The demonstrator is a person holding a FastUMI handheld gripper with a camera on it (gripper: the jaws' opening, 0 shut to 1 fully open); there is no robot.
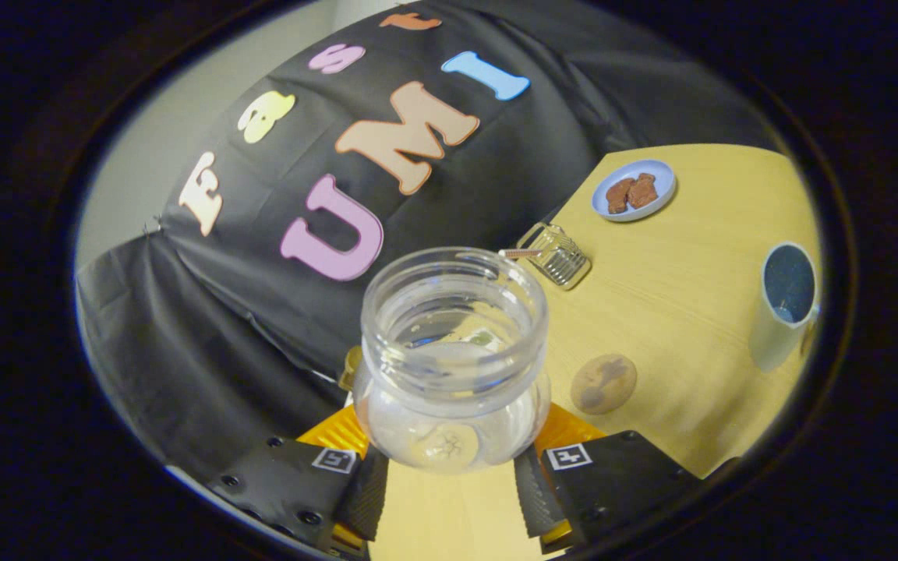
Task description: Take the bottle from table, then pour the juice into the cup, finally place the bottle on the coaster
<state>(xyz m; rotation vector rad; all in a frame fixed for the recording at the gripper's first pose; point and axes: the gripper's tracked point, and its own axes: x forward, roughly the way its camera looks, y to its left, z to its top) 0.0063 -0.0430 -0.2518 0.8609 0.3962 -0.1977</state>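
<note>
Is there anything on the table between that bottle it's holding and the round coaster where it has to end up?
Nothing visible. The gripper is shut on the clear bottle, and the coaster lies on bare table just beside it. The cup, the glass jar and the plate stand farther off.

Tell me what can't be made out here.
- Bottle, held between the fingers: clear, so any juice level is unreadable.
- Cup: its far side is cut off at the view's edge; contents unclear.
- Coaster: surface pattern blurred.
- Plate: brown food too small to identify.
- Glass mug: contents unclear.
</note>
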